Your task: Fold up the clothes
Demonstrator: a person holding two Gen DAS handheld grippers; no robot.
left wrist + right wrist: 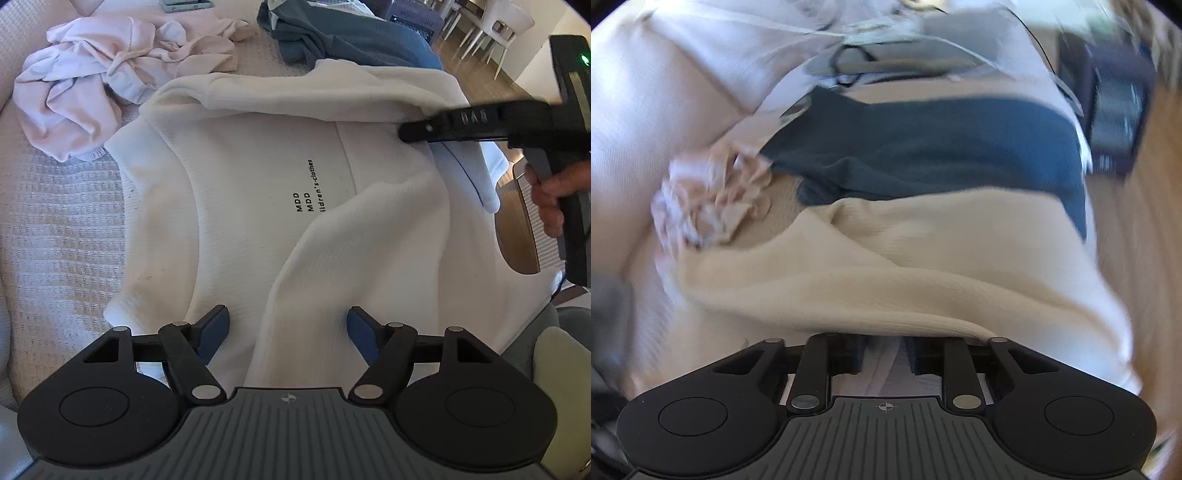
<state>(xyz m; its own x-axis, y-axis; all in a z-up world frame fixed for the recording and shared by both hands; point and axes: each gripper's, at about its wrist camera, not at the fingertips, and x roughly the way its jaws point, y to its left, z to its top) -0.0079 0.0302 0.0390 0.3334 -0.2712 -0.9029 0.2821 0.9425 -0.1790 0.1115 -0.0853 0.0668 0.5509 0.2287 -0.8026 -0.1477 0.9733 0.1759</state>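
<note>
A white sweatshirt (240,192) with black "MDD" print lies spread on the bed. One sleeve (332,266) is folded in across its front. My left gripper (288,325) is open just above the near end of that sleeve, holding nothing. My right gripper (417,133) reaches in from the right and is shut on the sweatshirt's far right edge, lifting it. In the blurred right wrist view the cream fabric (886,288) drapes over the right gripper (886,354), whose fingers are close together on it.
A crumpled pink garment (103,85) lies at the far left on the waffle-weave bed cover (55,221). A dark blue garment (343,37) lies beyond the sweatshirt; it also shows in the right wrist view (923,155). Chairs and wooden floor lie to the right.
</note>
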